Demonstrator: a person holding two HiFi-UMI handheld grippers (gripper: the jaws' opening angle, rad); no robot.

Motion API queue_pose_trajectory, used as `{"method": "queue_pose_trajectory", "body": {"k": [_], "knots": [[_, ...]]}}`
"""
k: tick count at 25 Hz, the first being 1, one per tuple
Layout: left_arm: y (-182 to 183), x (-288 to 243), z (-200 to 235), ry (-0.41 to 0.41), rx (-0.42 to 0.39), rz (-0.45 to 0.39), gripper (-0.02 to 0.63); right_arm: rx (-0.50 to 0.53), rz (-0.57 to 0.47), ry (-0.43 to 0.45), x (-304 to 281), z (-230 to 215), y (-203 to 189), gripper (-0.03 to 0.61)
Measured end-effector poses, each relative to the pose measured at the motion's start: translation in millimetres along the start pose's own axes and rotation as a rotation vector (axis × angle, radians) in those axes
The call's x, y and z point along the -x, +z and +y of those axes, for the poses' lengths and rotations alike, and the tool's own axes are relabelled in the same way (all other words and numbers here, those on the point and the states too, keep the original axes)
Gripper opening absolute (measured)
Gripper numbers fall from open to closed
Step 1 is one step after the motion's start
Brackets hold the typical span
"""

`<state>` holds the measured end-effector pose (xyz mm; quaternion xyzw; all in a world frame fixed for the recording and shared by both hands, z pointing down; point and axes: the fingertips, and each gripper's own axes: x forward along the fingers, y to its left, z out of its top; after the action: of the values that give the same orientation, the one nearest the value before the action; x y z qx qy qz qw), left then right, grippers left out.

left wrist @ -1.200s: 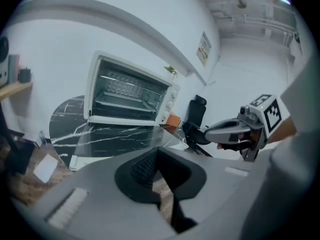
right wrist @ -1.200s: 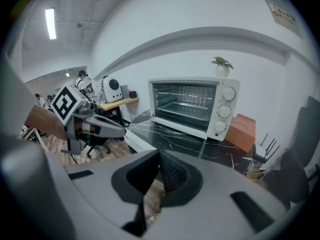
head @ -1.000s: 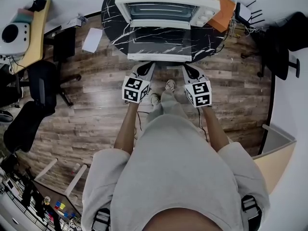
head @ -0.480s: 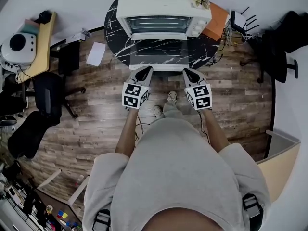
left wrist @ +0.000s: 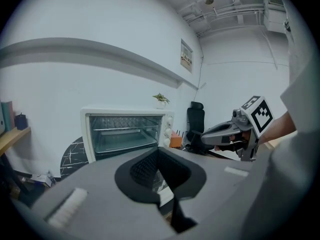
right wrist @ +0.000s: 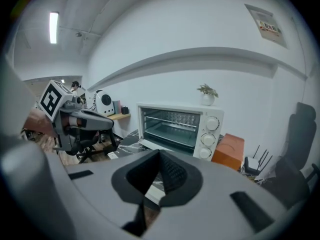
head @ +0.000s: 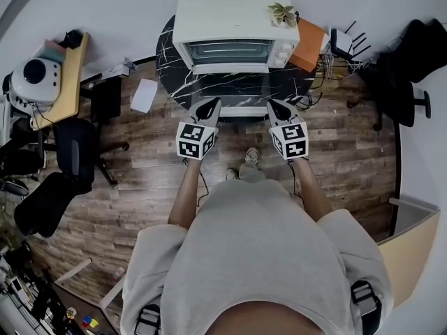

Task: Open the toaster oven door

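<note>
The white toaster oven [head: 234,26] stands on a black marble table [head: 171,68]. Its glass door [head: 241,89] hangs fully open and lies flat toward me. The left gripper view shows the oven [left wrist: 125,131] with its bare rack inside, and the right gripper view shows the same oven [right wrist: 180,126]. My left gripper [head: 209,105] and right gripper [head: 274,107] hover side by side at the door's front edge. Both are shut and empty, and neither touches the door. In its own view the left gripper [left wrist: 159,151] has its pads together, as does the right gripper [right wrist: 159,156].
A small plant [head: 283,12] sits on the oven's top. An orange box [head: 309,35] and a router [head: 346,44] lie to its right. A sheet of paper [head: 144,95] lies on the wood floor. Black office chairs [head: 73,152] and a desk [head: 70,82] stand at the left.
Both grippers have risen in front of the open door and stayed shut. The head view has drawn back, so the oven and table look smaller and lower in the picture.
</note>
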<state>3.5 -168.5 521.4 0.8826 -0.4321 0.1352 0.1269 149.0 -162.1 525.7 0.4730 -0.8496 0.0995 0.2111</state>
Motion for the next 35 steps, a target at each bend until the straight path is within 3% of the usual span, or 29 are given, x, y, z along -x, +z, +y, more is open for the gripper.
{"method": "queue_pose_trajectory", "body": {"k": [19, 35], "knots": [[51, -6, 11, 0.017, -0.036, -0.078, 0.009, 0.02, -0.087, -0.041, 1, -26, 40, 0.012], [60, -10, 16, 0.036, -0.044, -0.093, 0.009, 0.032, -0.104, -0.034, -8, -31, 51, 0.012]]}}
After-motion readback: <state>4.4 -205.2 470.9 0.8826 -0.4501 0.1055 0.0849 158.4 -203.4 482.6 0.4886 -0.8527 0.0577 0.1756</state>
